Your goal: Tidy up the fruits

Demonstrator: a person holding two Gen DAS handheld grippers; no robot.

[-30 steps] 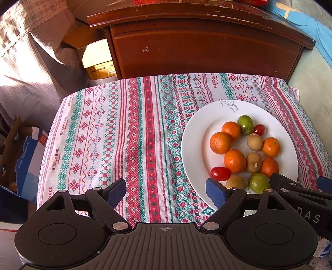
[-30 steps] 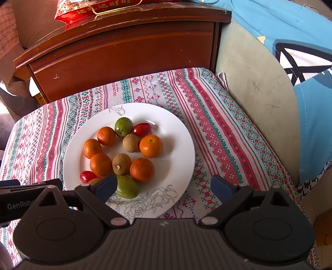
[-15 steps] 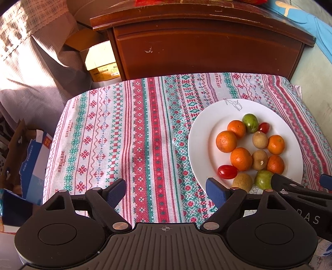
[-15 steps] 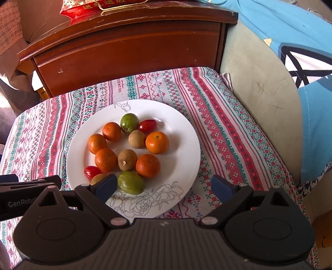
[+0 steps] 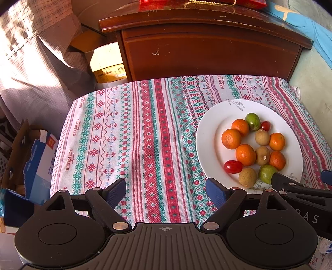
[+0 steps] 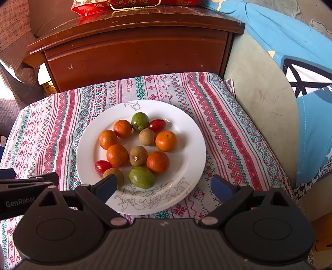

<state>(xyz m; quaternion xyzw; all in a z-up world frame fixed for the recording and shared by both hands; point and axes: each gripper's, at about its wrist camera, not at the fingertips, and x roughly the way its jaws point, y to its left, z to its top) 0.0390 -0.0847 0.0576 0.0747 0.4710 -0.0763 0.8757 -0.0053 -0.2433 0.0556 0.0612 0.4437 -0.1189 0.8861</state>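
Note:
A white plate [image 6: 186, 133] [image 5: 209, 133] sits on a striped cloth and holds mixed fruit: several oranges [image 6: 117, 155] [image 5: 245, 154], two red tomatoes [image 6: 156, 124] [image 5: 232, 166], two green fruits [image 6: 142, 177] [image 5: 252, 121] and three brown round fruits [image 6: 138, 155] [image 5: 262, 155]. My right gripper [image 6: 164, 188] is open and empty over the plate's near rim. My left gripper [image 5: 166, 190] is open and empty over the cloth, left of the plate.
A dark wooden cabinet [image 5: 207, 52] [image 6: 134, 54] stands right behind the cloth-covered surface [image 5: 124, 135], with a red box [image 6: 132, 4] on top. Cardboard boxes [image 5: 37, 157] lie to the left, a blue-patterned cushion [image 6: 300, 72] to the right.
Both views have shifted a little: the plate sits further right in each, and more of the cabinet top shows. Both grippers stay open. The fruit has not moved.

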